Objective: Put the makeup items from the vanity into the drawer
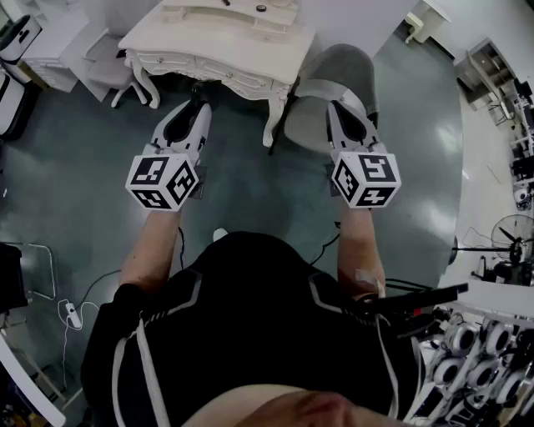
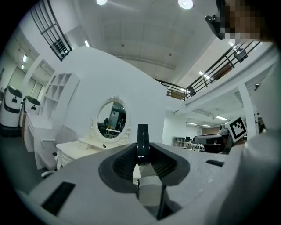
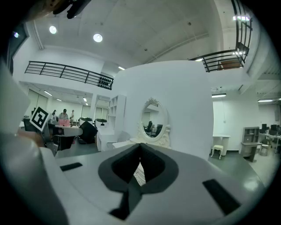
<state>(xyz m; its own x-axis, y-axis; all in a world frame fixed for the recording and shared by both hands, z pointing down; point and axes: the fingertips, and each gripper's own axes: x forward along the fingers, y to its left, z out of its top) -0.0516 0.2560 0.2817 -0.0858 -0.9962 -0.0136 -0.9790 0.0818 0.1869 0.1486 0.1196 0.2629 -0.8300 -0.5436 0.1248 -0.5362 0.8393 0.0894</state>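
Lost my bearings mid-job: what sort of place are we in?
Probably a large open lab hall with a staged dressing corner: white vanity, oval mirror, mezzanine railing overhead.

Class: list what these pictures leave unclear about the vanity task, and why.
Head view: vanity top cut by the upper edge; items there too small.
Left gripper view: dark item edge-on in the jaws, lower part covered; kind unclear.
Drawer: not made out in any view.

One thin dark item (image 2: 142, 141) stands upright, edge-on, clamped in the left tongs (image 2: 142, 154). A small dark round item (image 1: 261, 8) lies on the cream vanity tabletop (image 1: 225, 42).
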